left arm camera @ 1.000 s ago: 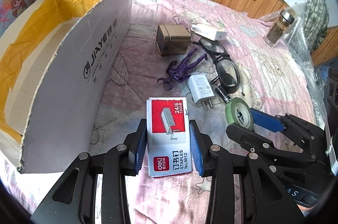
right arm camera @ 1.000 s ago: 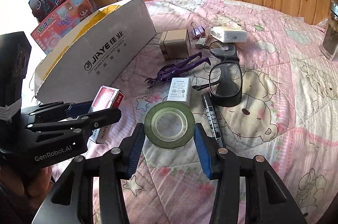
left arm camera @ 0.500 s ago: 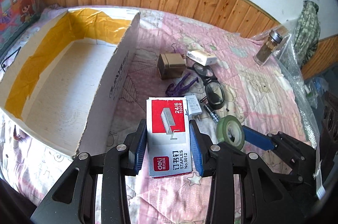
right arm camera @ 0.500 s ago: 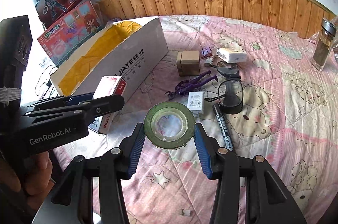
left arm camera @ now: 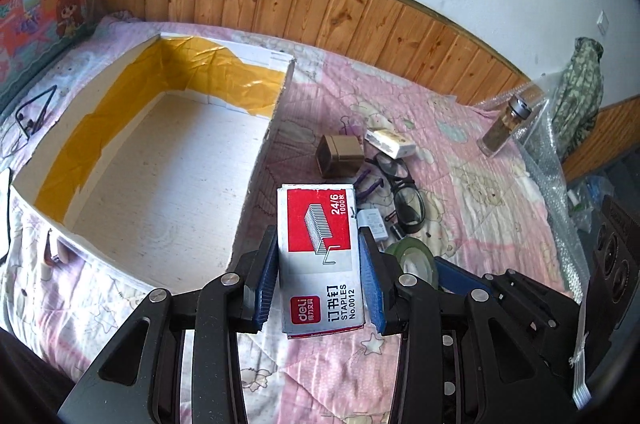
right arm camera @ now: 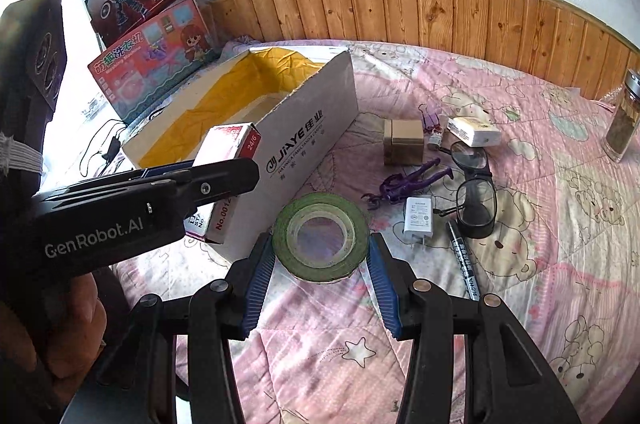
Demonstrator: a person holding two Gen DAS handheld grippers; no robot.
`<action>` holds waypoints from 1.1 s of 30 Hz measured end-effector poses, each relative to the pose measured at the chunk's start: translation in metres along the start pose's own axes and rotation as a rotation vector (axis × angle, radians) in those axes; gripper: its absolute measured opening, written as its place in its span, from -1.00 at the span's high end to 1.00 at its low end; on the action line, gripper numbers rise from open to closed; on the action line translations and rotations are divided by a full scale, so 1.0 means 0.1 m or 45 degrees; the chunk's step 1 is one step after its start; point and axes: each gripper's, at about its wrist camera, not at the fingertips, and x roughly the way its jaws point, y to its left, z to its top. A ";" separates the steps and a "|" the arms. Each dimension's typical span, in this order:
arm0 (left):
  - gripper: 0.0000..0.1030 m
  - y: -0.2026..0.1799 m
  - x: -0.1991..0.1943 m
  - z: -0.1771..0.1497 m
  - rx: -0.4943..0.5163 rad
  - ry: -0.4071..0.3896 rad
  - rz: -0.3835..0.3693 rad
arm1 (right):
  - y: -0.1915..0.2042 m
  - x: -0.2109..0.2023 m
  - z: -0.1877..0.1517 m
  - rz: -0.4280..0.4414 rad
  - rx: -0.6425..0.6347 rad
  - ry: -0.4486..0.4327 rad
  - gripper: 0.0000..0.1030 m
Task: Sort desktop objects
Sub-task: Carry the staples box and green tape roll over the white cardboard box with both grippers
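Note:
My left gripper (left arm camera: 319, 264) is shut on a red and grey staples box (left arm camera: 320, 256) and holds it in the air to the right of the open cardboard box (left arm camera: 168, 159). My right gripper (right arm camera: 322, 260) is shut on a green tape roll (right arm camera: 320, 236), held above the pink bedspread near the cardboard box's front right corner (right arm camera: 304, 143). The staples box also shows in the right wrist view (right arm camera: 230, 159), in the left gripper. The cardboard box is white outside with yellow tape inside, and nothing shows in it.
On the bedspread lie a small brown box (right arm camera: 402, 141), purple clip (right arm camera: 404, 181), white charger (right arm camera: 418, 220), black glasses (right arm camera: 474, 191), marker (right arm camera: 462, 260) and white pack (right arm camera: 474, 129). A glass jar (right arm camera: 624, 119) stands at the right. Toy boxes (right arm camera: 152, 63) lean on the wall.
Both grippers have risen with their loads and moved back from the objects. The inside of the cardboard box has come into view below the left gripper.

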 end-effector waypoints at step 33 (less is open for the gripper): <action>0.23 0.82 -0.05 0.57 -0.105 -0.016 0.172 | 0.61 0.28 0.89 0.067 -0.181 -0.027 0.06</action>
